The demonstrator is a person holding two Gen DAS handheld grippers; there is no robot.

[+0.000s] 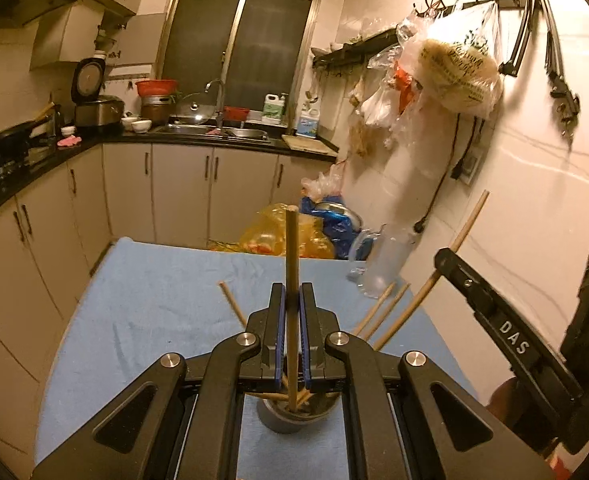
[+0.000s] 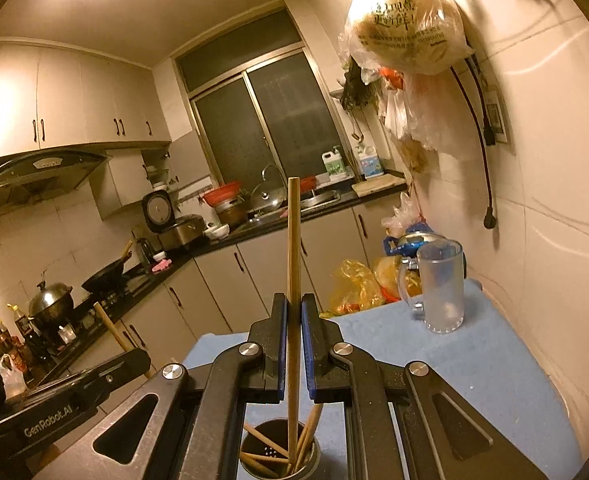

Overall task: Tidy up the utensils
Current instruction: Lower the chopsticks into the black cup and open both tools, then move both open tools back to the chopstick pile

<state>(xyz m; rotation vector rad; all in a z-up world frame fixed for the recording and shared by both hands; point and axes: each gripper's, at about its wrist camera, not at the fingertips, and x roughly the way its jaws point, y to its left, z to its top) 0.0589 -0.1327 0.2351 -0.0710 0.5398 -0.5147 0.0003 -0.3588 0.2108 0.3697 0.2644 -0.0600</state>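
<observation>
My left gripper (image 1: 292, 292) is shut on an upright wooden chopstick (image 1: 292, 248). Its lower end reaches into a metal utensil holder (image 1: 298, 414) just under the jaws. Several more chopsticks (image 1: 378, 312) lean out of that holder. My right gripper (image 2: 293, 300) is shut on another upright chopstick (image 2: 293, 240), whose tip stands inside the same holder (image 2: 280, 454) among several chopsticks. In the left wrist view the right gripper (image 1: 446, 260) shows at the right with its chopstick (image 1: 470, 220). The left gripper (image 2: 134, 356) appears low on the left in the right wrist view.
A blue cloth (image 1: 154, 300) covers the small table (image 2: 494, 360). A frosted glass mug (image 2: 440, 288) stands at its far right corner by the wall. Plastic bags (image 1: 290, 236) lie on the floor beyond. Kitchen counters (image 1: 198, 136) run along the left and back.
</observation>
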